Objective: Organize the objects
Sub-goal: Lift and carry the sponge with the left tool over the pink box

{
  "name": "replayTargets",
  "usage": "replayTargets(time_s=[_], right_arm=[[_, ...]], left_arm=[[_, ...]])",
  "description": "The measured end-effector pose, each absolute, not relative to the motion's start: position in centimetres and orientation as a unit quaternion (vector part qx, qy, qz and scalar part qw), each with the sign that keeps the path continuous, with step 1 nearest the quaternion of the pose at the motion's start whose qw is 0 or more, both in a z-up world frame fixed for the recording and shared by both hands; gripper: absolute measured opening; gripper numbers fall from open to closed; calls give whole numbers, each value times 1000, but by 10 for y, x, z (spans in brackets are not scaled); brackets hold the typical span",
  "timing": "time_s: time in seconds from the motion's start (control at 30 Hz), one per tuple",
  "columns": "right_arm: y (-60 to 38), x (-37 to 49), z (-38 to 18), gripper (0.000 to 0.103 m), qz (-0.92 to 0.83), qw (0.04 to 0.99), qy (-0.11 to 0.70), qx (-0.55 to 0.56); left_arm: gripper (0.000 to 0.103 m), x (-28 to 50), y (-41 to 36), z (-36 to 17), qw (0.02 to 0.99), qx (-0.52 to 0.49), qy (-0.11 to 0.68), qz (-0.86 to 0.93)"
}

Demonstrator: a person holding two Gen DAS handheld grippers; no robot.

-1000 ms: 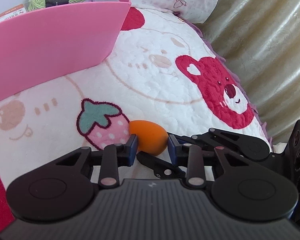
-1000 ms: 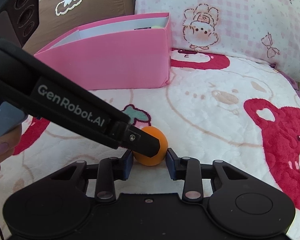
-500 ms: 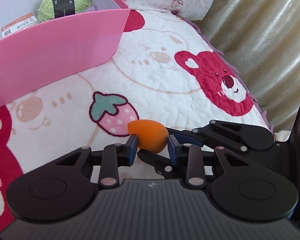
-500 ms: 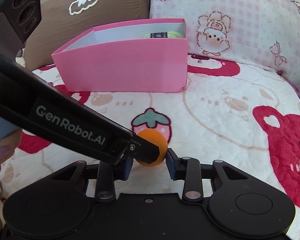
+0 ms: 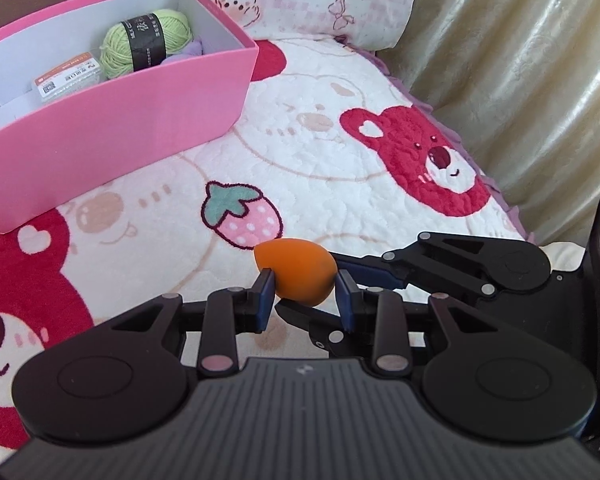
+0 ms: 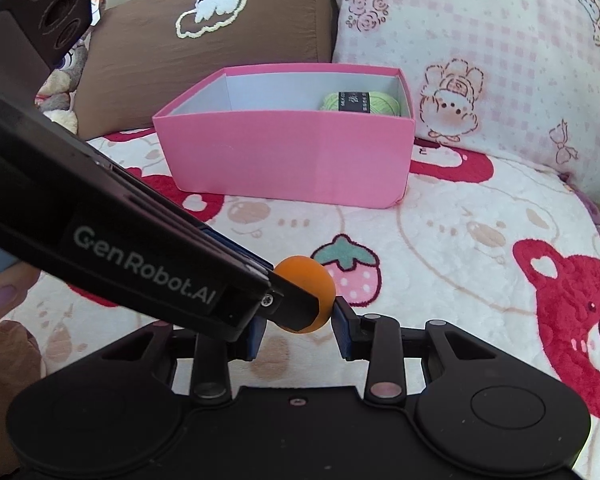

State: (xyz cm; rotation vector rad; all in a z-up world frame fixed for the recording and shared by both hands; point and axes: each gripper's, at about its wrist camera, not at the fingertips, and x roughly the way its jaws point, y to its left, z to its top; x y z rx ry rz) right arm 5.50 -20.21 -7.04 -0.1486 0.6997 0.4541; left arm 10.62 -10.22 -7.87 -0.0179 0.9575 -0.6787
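An orange egg-shaped sponge (image 5: 296, 272) hangs above the bear-print blanket (image 5: 340, 184), held from two sides. My left gripper (image 5: 304, 294) is shut on it, blue pads against its flanks. My right gripper (image 6: 298, 320) is shut on the same sponge (image 6: 306, 280), and the left gripper's black body (image 6: 140, 268) crosses in front from the left, hiding part of the sponge. Farther back stands an open pink box (image 5: 120, 120), also in the right wrist view (image 6: 284, 156). It holds a green yarn ball (image 5: 146, 42), a labelled packet (image 5: 68, 78) and something purple.
A pink checked pillow (image 6: 500, 60) and a brown cushion (image 6: 204, 40) lean behind the box. A plush toy (image 6: 60, 80) sits at the far left. A pale curtain (image 5: 520, 80) runs along the blanket's right edge. A hand (image 6: 0, 308) shows at the left.
Both grippers have risen together with the sponge between them, lifting it off the blanket. The pink box's inside has come further into view.
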Motion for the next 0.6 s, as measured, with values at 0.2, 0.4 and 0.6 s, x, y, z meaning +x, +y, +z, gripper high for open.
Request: replayTargets(time_s=[0.2, 0.4, 0.6], right_arm=[[-189, 50, -48, 40, 233, 909, 337, -71], [-172, 51, -21, 40, 250, 904, 339, -71], [-156, 56, 3, 40, 267, 905, 323, -77]], left_arm=[[31, 97, -80, -57, 839, -12, 439, -322], [31, 93, -57, -30, 848, -17, 425, -316], [31, 95, -36, -5, 857, -25, 412, -309]])
